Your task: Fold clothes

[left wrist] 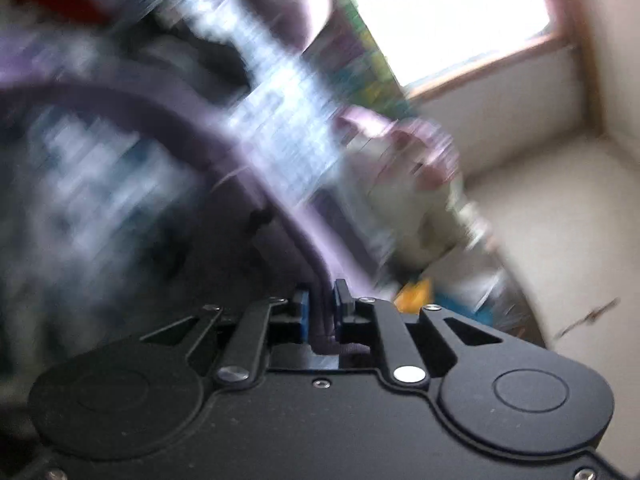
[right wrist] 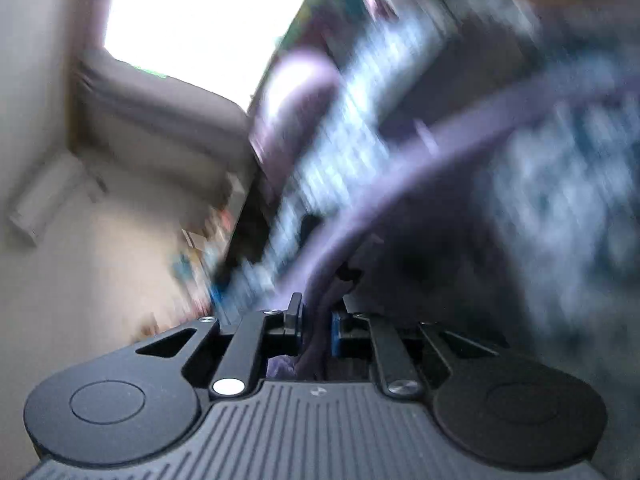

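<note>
Both views are heavily blurred by motion. A purple garment (left wrist: pixel 224 152) stretches away from my left gripper (left wrist: pixel 322 300), whose jaws are shut on its edge. The same purple garment (right wrist: pixel 400 168) runs from my right gripper (right wrist: pixel 318 312), also shut on a bunched edge of it. The cloth hangs lifted between the two grippers. Behind it lies a dark and white patterned fabric (left wrist: pixel 280 100), seen also in the right wrist view (right wrist: pixel 560 200); its shape is too blurred to tell.
A bright window (left wrist: pixel 440 12) with a wooden frame and a pale wall (left wrist: pixel 560 220) lie to the right in the left wrist view. The window (right wrist: pixel 200 12) and wall (right wrist: pixel 80 280) show at the left in the right wrist view. Small coloured objects (left wrist: pixel 416 292) are blurred.
</note>
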Demonstrator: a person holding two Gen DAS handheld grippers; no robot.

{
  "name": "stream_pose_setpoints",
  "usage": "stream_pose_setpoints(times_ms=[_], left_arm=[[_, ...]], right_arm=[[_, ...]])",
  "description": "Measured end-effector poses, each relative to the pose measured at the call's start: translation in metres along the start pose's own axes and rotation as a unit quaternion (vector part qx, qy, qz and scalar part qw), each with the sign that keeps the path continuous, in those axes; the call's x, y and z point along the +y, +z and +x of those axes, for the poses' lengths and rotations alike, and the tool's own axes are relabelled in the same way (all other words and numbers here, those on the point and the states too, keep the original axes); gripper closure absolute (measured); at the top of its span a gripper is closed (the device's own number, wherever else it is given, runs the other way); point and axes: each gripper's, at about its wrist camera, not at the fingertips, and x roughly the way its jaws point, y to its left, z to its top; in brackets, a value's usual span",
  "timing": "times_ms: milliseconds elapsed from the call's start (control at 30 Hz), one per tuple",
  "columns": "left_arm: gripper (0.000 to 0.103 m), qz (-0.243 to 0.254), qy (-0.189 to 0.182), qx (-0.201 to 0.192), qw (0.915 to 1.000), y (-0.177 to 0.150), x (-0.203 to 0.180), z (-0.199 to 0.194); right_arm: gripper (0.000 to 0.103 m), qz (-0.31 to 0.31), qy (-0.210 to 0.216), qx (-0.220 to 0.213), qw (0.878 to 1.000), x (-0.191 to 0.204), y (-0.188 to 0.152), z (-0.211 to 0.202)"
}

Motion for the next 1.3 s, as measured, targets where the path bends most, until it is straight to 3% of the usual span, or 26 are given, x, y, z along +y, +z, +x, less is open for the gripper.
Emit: stream_pose_setpoints(times_ms=[67, 100, 167, 233, 267, 300, 333, 433, 633, 700, 767, 900, 1033, 1300], left_arm=[[0.093, -0.019, 0.072, 0.076, 0.9943, -0.034, 0.045, 0.014], [0.091, -0.039, 0.085, 0.088, 0.9918, -0.048, 0.066, 0.014], [0.084, -0.068, 0.082, 0.077, 0.9914, -0.061, 0.087, 0.005], [0.066, -0.089, 0.063, 0.062, 0.9922, -0.067, 0.093, -0.002], [0.058, -0.090, 0.056, 0.055, 0.9929, -0.067, 0.091, -0.003], [0.058, -0.087, 0.055, 0.048, 0.9936, -0.064, 0.088, -0.003], [0.058, -0.083, 0.051, 0.038, 0.9945, -0.062, 0.083, -0.002], [0.058, -0.080, 0.040, 0.015, 0.9959, -0.058, 0.074, 0.003], [0.064, -0.079, 0.034, 0.032, 0.9958, -0.055, 0.060, 0.025], [0.064, -0.031, 0.024, 0.049, 0.9980, -0.060, 0.042, 0.025], [0.064, 0.001, 0.053, 0.054, 0.9971, -0.066, 0.028, 0.035], [0.066, -0.062, 0.069, 0.027, 0.9954, -0.064, 0.044, 0.034], [0.066, -0.090, 0.097, 0.014, 0.9912, -0.058, 0.054, 0.036], [0.070, -0.118, 0.068, -0.006, 0.9907, -0.042, 0.058, 0.048]], right_arm=[[0.082, 0.054, -0.078, 0.080, 0.992, -0.053, -0.032, 0.009], [0.082, 0.076, -0.108, 0.098, 0.986, -0.076, -0.045, 0.009], [0.082, 0.119, -0.118, 0.096, 0.981, -0.108, -0.062, 0.002], [0.071, 0.136, -0.100, 0.083, 0.982, -0.115, -0.070, -0.005], [0.056, 0.135, -0.094, 0.078, 0.983, -0.114, -0.072, -0.006], [0.045, 0.135, -0.087, 0.073, 0.984, -0.112, -0.074, -0.007], [0.044, 0.137, -0.080, 0.069, 0.985, -0.110, -0.073, -0.006], [0.047, 0.123, -0.065, 0.056, 0.989, -0.100, -0.071, -0.002], [0.059, 0.143, -0.087, 0.029, 0.985, -0.108, -0.061, 0.011], [0.060, 0.158, -0.080, 0.024, 0.984, -0.114, -0.061, 0.015], [0.061, 0.168, -0.076, 0.029, 0.982, -0.117, -0.059, 0.021], [0.070, 0.167, -0.077, 0.036, 0.982, -0.112, -0.057, 0.024], [0.070, 0.177, -0.056, 0.039, 0.982, -0.109, -0.055, 0.024], [0.070, 0.189, -0.024, 0.030, 0.981, -0.106, -0.040, 0.036]])
